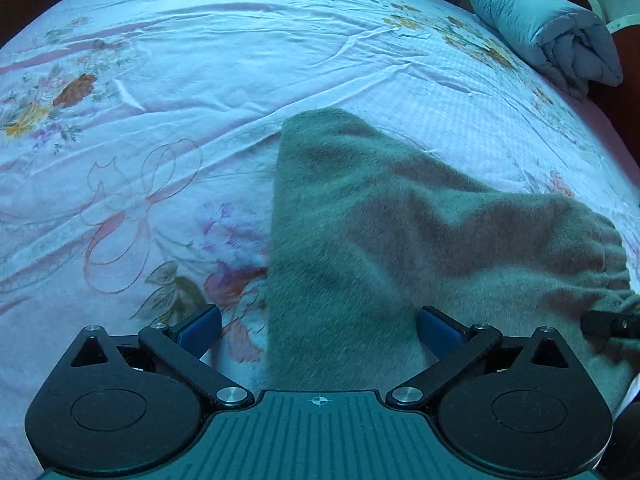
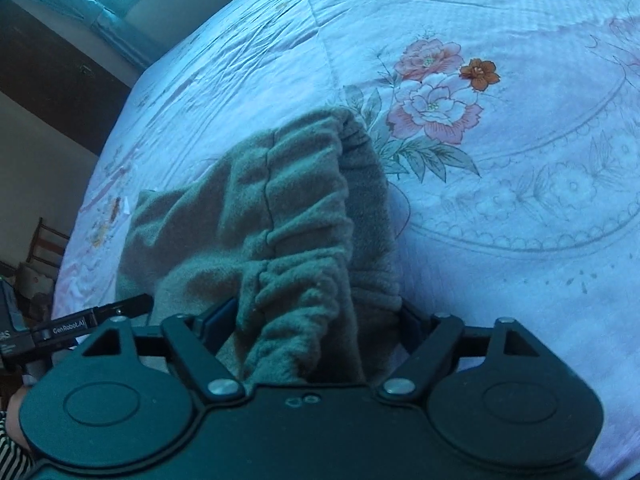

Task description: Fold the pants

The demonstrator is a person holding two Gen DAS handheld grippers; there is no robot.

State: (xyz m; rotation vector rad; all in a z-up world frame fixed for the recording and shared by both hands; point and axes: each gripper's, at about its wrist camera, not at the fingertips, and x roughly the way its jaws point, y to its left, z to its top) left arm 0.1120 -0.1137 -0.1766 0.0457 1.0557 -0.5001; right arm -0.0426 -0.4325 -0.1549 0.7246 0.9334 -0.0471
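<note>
From the left wrist we see the fuzzy grey-green fleece pants lying on the flower-printed bed sheet near the bed's near edge, and a rolled, quilted blue-grey blanket at its far right corner. The left hand-held gripper stands wide open, the cloth passing loosely between its blue pads. Only the right wrist shows the gathered elastic waistband, bunched inside the right hand-held gripper; we cannot tell whether its pads press the fabric.
</note>
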